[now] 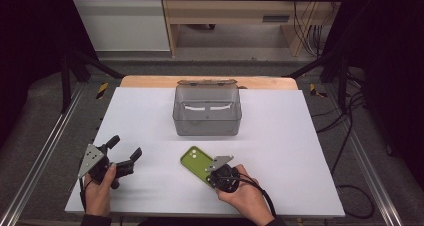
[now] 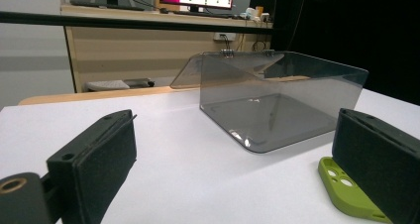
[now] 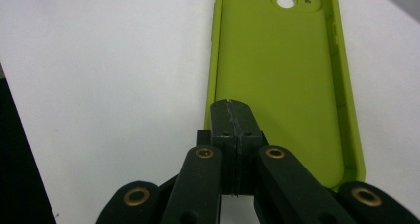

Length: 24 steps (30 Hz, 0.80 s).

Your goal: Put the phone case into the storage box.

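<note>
High view: green phone case (image 1: 196,163) lies flat on the white surface (image 1: 280,136), near the front edge, a bit right of centre, camera-cutout end pointing up-left toward the smoky clear box (image 1: 207,111). Box sits mid-surface w/ its lid flipped open at the back, well apart from the case. Right claw (image 1: 216,172) is at the case's near end, right over it. Left claw (image 1: 122,153) rests off to the left, well apart from case and box.

Left gripper view: left claw's two black jaws stand spread wide, nothing between them. Box straight ahead, empty as far as I can see; a corner of the case w/ its lens holes at lower right, by the right-hand jaw.

Right gripper view: right claw (image 3: 232,110) pressed together, pads meeting tip to tip above the case's hollow inside. Can't tell if they nip the near rim or just rest over it; prob. no firm hold yet.

Handling, my guess: case is light, soft and bendy (silicone or sim.), grippy not slick, not fragile. Floor is too flat to pinch; best take one long side wall or the near rim between the pads. Will likely flop if held by one end, so grip nearer mid-length.
</note>
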### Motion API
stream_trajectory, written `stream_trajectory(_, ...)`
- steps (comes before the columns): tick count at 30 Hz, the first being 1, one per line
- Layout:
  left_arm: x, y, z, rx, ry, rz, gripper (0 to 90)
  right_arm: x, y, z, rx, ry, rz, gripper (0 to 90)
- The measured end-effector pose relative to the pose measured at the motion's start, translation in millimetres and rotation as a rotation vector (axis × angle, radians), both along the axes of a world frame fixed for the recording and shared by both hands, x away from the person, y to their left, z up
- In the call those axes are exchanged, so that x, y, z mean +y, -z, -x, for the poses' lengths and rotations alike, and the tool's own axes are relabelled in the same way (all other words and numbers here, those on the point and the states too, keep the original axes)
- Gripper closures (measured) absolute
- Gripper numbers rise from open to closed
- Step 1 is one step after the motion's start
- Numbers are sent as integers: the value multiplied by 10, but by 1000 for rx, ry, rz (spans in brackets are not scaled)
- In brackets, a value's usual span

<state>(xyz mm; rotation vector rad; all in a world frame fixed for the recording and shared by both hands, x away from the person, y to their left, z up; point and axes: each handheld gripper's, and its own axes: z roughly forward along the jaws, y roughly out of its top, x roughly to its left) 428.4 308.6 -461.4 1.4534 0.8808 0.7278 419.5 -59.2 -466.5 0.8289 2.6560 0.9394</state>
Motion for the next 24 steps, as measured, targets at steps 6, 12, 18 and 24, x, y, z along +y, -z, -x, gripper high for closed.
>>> stream_trajectory(6,28,-1,1,-4,-16,8,32,-8,4,5,1,4,-6,900)
stream_trajectory(12,41,1,-5,-1,-17,19,33,33,0,3,5,5,-4,900)
stream_trajectory(18,-12,3,-7,4,5,0,33,86,5,-4,7,3,-12,900)
stream_trajectory(24,0,3,-2,4,4,-4,33,131,2,2,12,-9,-12,900)
